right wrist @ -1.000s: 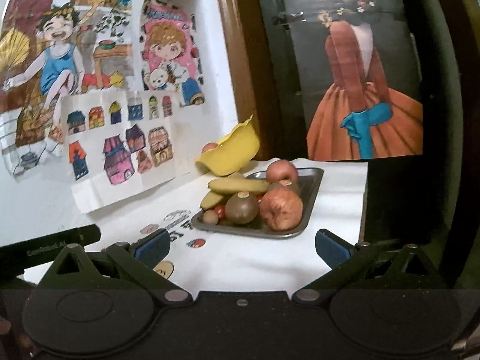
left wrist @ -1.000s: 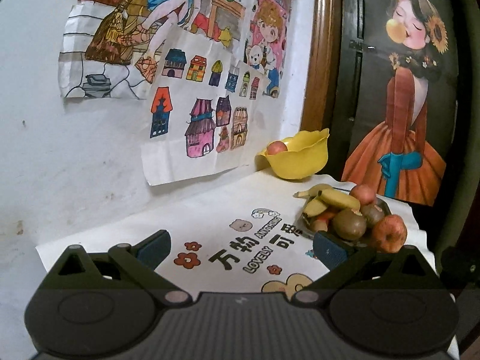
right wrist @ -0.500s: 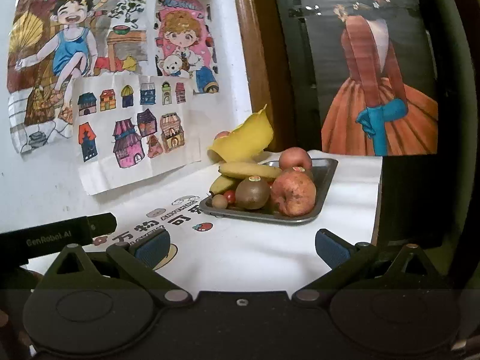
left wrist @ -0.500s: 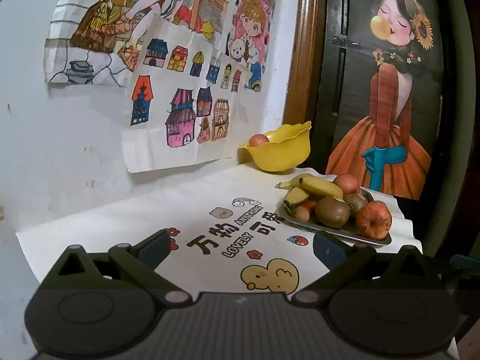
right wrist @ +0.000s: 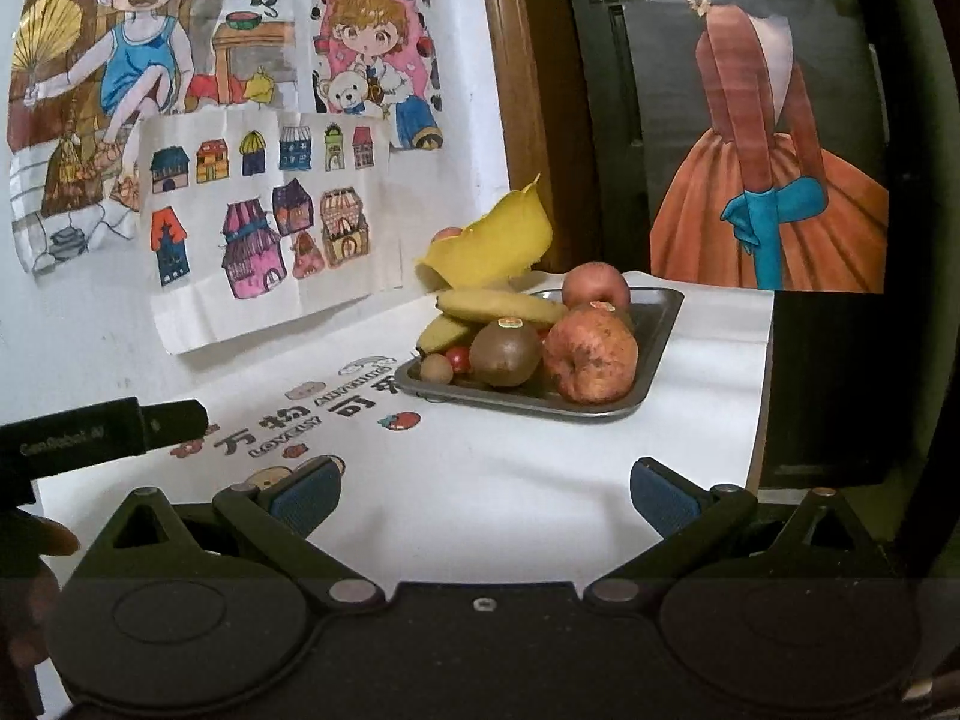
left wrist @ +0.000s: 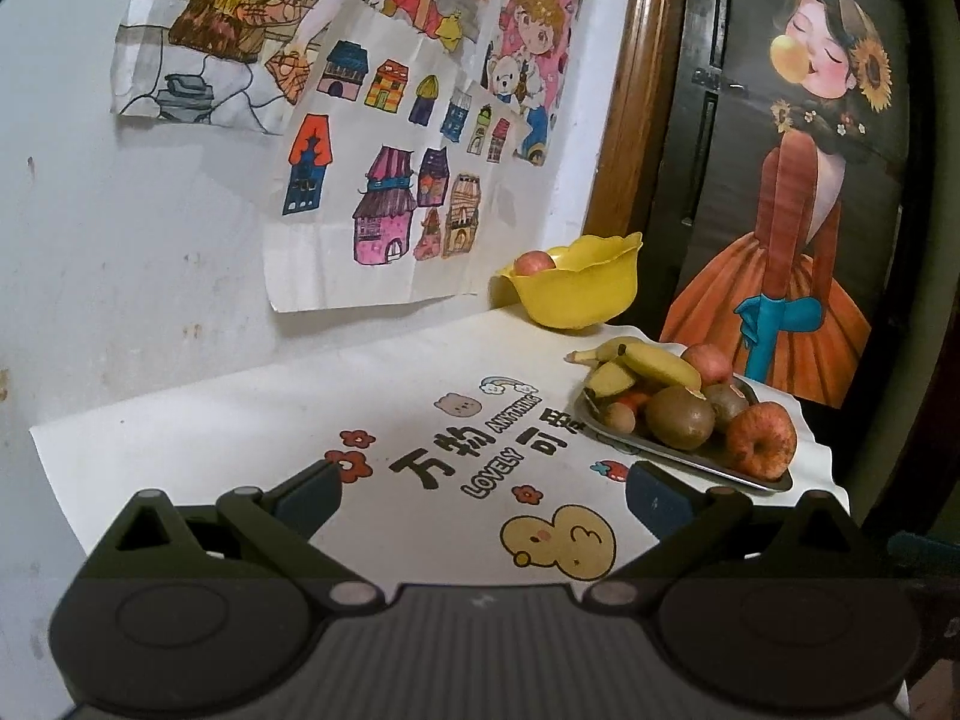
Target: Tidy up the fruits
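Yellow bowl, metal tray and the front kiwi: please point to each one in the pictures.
yellow bowl (left wrist: 576, 294), left wrist view, on its outer wall.
metal tray (right wrist: 660, 324), right wrist view, on its bare right rim.
kiwi (right wrist: 505, 354), right wrist view, on its brown skin.

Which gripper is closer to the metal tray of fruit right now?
Right, by a modest margin as far as the views show. The right gripper faces the metal tray nearly head-on. The left gripper sits off to the tray's left, over the printed mat.
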`<state>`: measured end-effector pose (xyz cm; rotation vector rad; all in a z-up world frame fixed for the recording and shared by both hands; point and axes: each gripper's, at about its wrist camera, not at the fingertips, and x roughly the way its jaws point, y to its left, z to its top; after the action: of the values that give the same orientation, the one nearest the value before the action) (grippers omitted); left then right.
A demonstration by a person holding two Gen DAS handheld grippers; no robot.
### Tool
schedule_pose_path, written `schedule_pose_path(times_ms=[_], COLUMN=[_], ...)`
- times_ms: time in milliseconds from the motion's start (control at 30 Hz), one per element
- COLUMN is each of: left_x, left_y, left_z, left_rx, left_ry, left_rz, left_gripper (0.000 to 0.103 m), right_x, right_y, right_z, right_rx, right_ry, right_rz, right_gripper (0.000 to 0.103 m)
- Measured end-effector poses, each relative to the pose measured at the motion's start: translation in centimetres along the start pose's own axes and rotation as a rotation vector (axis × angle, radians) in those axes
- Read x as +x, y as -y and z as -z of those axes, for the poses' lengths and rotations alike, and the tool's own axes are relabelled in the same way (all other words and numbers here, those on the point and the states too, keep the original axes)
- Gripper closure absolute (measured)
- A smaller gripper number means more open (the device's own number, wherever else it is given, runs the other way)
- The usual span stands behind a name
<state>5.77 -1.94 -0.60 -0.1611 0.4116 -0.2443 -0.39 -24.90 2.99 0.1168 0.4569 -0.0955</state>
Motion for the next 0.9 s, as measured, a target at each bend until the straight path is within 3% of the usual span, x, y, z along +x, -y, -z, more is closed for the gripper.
schedule_pose_path(times_ms=[900], left_x=[0.24], left_y=[0.16], left_z=[0.3], left_rx=[-0.002], left_ry=[-0.026], left_rz=[0.006], left_gripper=[0.0], right_x=[0.13], right_y=[0.28], right_z=[0.11], right_rx=[0.026], right_ry=[-0.006], right_rz=[-0.016], right_gripper=[0.001])
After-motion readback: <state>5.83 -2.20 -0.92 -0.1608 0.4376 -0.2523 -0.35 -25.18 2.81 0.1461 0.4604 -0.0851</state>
